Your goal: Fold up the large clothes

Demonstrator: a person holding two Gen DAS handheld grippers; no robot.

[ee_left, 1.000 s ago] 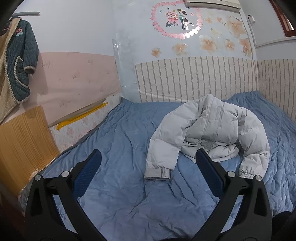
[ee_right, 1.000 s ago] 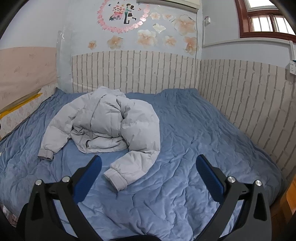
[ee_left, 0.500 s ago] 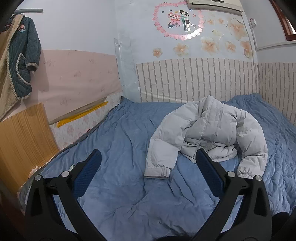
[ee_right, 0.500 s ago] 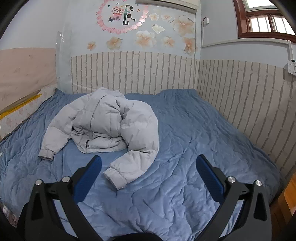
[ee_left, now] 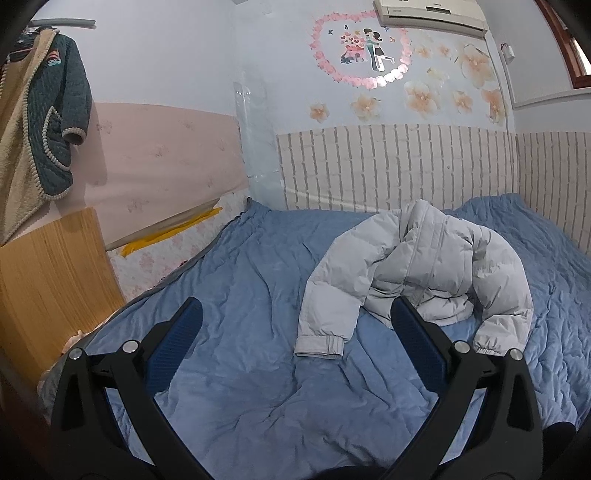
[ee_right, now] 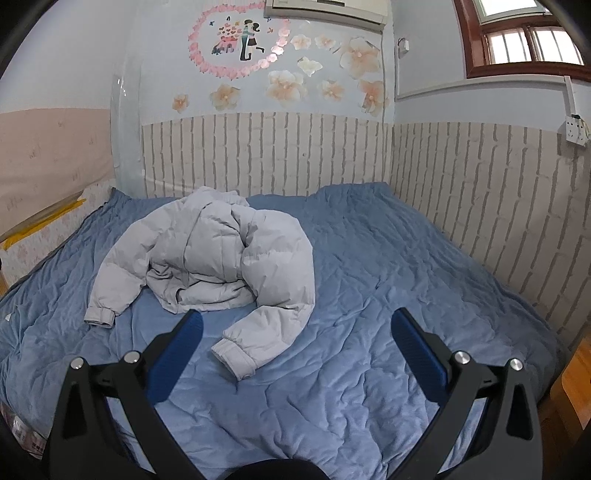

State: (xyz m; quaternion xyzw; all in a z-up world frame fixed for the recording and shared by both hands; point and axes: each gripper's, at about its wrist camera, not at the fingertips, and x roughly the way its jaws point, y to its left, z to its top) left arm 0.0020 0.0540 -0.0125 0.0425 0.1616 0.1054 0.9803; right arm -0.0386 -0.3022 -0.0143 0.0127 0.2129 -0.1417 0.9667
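A pale grey puffer jacket [ee_left: 417, 273] [ee_right: 218, 262] lies crumpled in a heap on the blue quilted bedspread [ee_left: 240, 295] [ee_right: 388, 295], toward the brick-pattern wall panel [ee_left: 388, 166] [ee_right: 277, 155] at the head of the bed. Its body is bunched and folded over itself, and both sleeves trail out from the heap toward the foot of the bed, cuffs flat on the spread.

The left gripper [ee_left: 295, 315] hangs above the bedspread, short of the jacket, jaws spread wide with nothing between them; its blue pads [ee_left: 173, 347] face each other across bare quilt. The right gripper [ee_right: 295, 317] is likewise wide apart and empty, near the jacket's nearer cuff but not touching it.

Above the jacket, on the wall, are flower stickers [ee_left: 421, 96] [ee_right: 284, 85] and an air conditioner [ee_left: 428, 13] [ee_right: 325, 7]. A dark green quilted coat [ee_left: 51, 122] hangs on the side wall, well apart from the jacket.
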